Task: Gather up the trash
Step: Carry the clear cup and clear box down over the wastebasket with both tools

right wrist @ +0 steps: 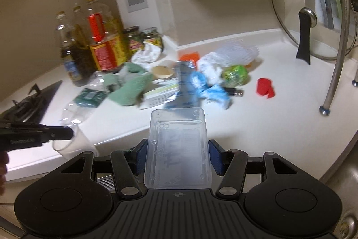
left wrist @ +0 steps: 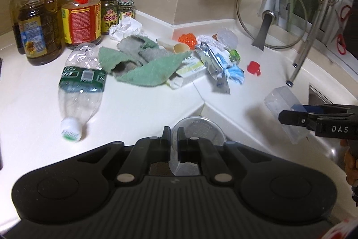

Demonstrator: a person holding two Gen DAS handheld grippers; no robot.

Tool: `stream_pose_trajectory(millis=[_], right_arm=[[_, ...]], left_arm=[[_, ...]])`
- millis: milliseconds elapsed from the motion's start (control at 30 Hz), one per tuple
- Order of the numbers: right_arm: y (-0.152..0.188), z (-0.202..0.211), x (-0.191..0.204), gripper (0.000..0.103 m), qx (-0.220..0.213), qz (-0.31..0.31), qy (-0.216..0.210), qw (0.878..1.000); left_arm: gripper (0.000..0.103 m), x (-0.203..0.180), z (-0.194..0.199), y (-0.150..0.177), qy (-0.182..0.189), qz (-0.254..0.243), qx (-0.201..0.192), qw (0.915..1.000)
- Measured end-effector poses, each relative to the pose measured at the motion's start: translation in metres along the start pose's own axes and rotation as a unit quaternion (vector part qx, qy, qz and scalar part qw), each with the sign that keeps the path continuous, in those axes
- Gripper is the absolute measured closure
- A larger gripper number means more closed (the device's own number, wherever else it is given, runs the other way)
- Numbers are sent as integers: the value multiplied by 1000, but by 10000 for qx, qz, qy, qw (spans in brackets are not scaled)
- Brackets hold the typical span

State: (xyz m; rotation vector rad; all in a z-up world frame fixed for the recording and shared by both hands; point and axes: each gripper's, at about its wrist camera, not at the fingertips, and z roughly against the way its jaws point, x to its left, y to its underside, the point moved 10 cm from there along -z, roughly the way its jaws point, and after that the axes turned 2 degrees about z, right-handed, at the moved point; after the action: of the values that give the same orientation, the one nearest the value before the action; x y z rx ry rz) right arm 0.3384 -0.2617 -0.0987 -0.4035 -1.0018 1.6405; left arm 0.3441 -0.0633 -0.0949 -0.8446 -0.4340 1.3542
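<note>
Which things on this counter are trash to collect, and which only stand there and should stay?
Trash to collect: clear cup in left gripper; clear plastic box in right gripper; empty water bottle; crumpled paper; foil wrapper; red cap.

Just standing there: oil bottles; sauce jars; glass lid; green cloth, probably.

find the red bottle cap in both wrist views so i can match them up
Left wrist view: the red bottle cap lies on the white counter right of centre, just right of the trash pile, below the glass pot lid.
Right wrist view: the red bottle cap lies right of centre, right of the trash pile, below and left of the glass pot lid.
Shared landmark: the glass pot lid with its black handle, leaning by the wall.
</note>
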Motion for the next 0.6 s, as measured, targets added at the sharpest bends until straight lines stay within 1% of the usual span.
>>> stream_pose_trajectory(millis=[200, 333, 500, 600], right_arm=[[31, 14, 42, 46, 53, -181, -107, 9998], [55, 18, 66, 46, 175, -223, -124, 9995], [88, 13, 78, 46, 390, -390, -87, 9984], [111, 3, 78, 46, 615, -475, -51, 9970]], left_arm=[[98, 10, 25, 26, 99, -77, 58, 9999], [98, 15, 35, 45, 177, -116, 143, 9997], [98, 18, 36, 70, 265, -98, 328, 9991], [98, 19, 29, 87, 278, -29, 493, 9984]])
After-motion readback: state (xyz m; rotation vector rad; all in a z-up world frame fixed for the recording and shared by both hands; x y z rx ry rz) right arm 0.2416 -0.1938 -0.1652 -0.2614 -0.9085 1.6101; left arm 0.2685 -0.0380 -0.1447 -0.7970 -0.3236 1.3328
